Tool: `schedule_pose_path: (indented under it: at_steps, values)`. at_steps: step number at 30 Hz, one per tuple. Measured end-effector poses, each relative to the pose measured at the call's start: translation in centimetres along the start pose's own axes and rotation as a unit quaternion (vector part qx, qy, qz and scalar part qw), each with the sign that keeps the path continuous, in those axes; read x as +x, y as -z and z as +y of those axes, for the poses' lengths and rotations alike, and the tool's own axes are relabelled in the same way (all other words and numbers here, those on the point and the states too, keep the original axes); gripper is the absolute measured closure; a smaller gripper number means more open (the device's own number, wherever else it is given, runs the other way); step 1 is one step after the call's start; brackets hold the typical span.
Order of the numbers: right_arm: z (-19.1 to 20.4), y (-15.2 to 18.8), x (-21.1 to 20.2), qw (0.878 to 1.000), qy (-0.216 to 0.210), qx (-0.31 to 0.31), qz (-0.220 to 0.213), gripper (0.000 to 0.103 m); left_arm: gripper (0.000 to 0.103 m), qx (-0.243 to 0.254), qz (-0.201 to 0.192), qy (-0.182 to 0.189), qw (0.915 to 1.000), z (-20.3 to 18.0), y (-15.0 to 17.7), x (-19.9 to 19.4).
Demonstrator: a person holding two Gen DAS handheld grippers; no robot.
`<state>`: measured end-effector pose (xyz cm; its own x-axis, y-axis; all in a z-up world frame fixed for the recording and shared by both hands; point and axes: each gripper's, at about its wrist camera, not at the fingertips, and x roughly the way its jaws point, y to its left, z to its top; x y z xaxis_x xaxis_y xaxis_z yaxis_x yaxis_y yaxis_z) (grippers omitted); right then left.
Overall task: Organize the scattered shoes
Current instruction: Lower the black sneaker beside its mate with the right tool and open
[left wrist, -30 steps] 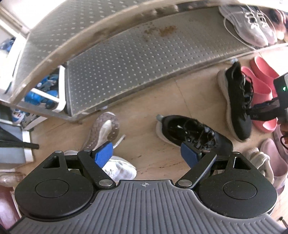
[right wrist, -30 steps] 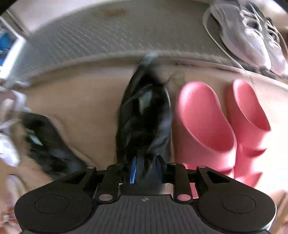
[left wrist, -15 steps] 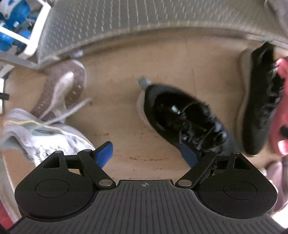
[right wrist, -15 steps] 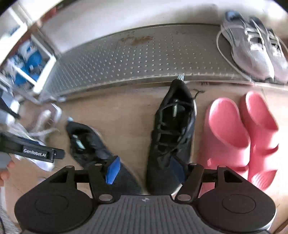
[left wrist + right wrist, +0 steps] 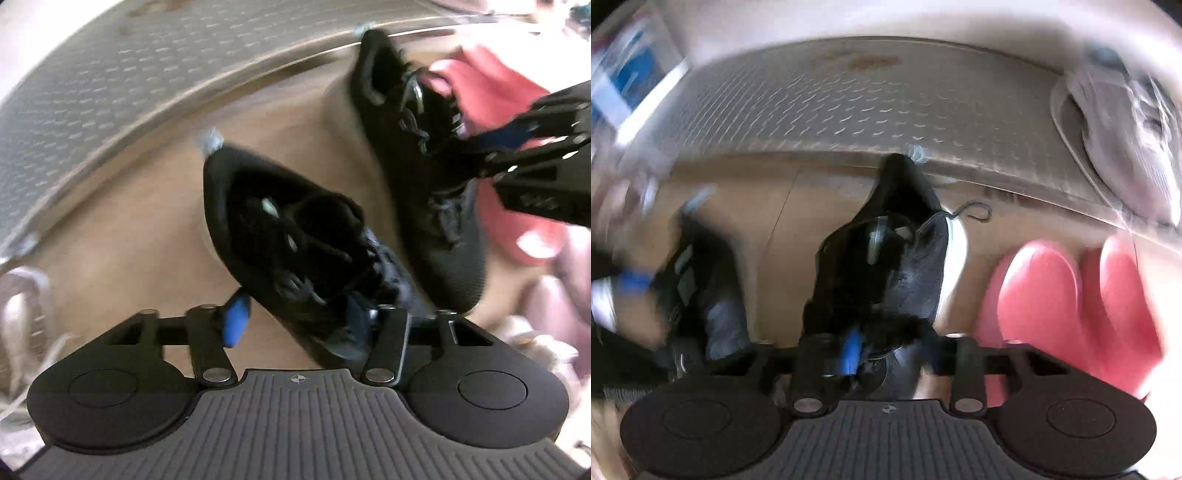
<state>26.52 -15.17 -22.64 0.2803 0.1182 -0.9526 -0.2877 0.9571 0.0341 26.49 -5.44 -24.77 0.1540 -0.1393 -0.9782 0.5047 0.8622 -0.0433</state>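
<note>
Since half a second ago your left gripper [image 5: 295,323] has dropped onto the slanted black shoe [image 5: 295,240]; its jaws have just been closing and now straddle the toe, the right pad on it, the left pad [image 5: 236,321] with a sliver of floor showing, so you are not clamped yet. Your right gripper [image 5: 890,350] has just been closing too and now clenches the second shoe [image 5: 886,266], tilted, heel at the rack [image 5: 849,99] edge. Pink clogs [image 5: 1071,302] sit just right of that shoe. Bare floor [image 5: 140,221] lies open between rack and slanted shoe.
</note>
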Motion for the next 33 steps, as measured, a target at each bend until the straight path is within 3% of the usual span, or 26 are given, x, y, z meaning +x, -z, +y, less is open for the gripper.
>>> schedule_pose_path:
  at_steps: [1, 3, 6, 8, 11, 16, 19, 22, 25, 27, 28, 30, 32, 33]
  values:
    - [-1.6, 0.0, -0.4, 0.999, -0.030, 0.017, 0.034, 0.081, 0.042, -0.001, 0.001, -0.008, 1.0000, -0.4, -0.1, 0.1]
    - [-2.1, 0.2, -0.6, 0.997, -0.031, 0.015, 0.062, 0.080, 0.034, -0.004, 0.008, -0.031, 0.9995, -0.8, -0.1, 0.1]
    - [-1.8, 0.6, -1.9, 0.999, -0.024, 0.012, 0.042, 0.074, 0.026, -0.017, 0.020, -0.049, 0.9984, -0.6, -0.2, -1.1]
    - [-1.8, 1.0, -4.4, 0.998, -0.032, 0.056, 0.007, 0.061, 0.026, -0.035, 0.046, -0.051, 0.9970, 0.0, -0.2, -3.1]
    - [-1.1, 1.8, -6.7, 0.994, -0.054, 0.089, -0.031, 0.061, 0.024, -0.037, 0.058, -0.055, 0.9961, 0.1, 0.3, -7.0]
    - [1.4, 2.1, -6.2, 0.995, -0.057, 0.051, -0.063, 0.062, 0.016, -0.065, 0.099, -0.104, 0.9875, -0.5, 2.5, -14.0]
    - [2.6, 1.6, -5.1, 0.995, -0.065, 0.049, -0.062, 0.061, 0.012, -0.087, 0.070, -0.091, 0.9896, -0.3, 4.2, -18.0]
    - [4.3, 1.9, -5.5, 0.993, -0.093, 0.034, -0.067, 0.061, 0.013, -0.112, 0.052, -0.073, 0.9896, 0.8, 4.2, -18.6]
    - [6.7, 1.6, -4.2, 0.996, -0.061, 0.004, -0.070, 0.060, 0.013, -0.128, 0.049, -0.070, 0.9881, 1.7, 3.3, -18.4]
    - [6.9, 1.0, -2.6, 0.996, -0.038, 0.041, -0.073, 0.061, 0.013, -0.121, 0.043, -0.077, 0.9888, 1.8, 2.9, -18.6]
    - [6.9, 0.7, -1.5, 0.997, -0.022, 0.055, -0.052, 0.062, 0.013, -0.114, 0.040, -0.080, 0.9895, 1.9, 2.7, -18.7]
    - [7.0, 0.1, 0.3, 0.996, -0.016, 0.082, -0.023, 0.079, 0.013, -0.102, 0.032, -0.085, 0.9906, 2.1, 2.4, -19.0]
    - [7.3, -0.9, 0.6, 0.994, -0.003, 0.107, -0.012, 0.079, 0.013, -0.096, 0.028, -0.091, 0.9909, 2.3, 2.4, -19.2]
    - [7.2, -1.2, 0.1, 0.993, -0.002, 0.116, -0.032, 0.080, 0.013, -0.092, 0.024, -0.096, 0.9908, 2.5, 2.4, -19.3]
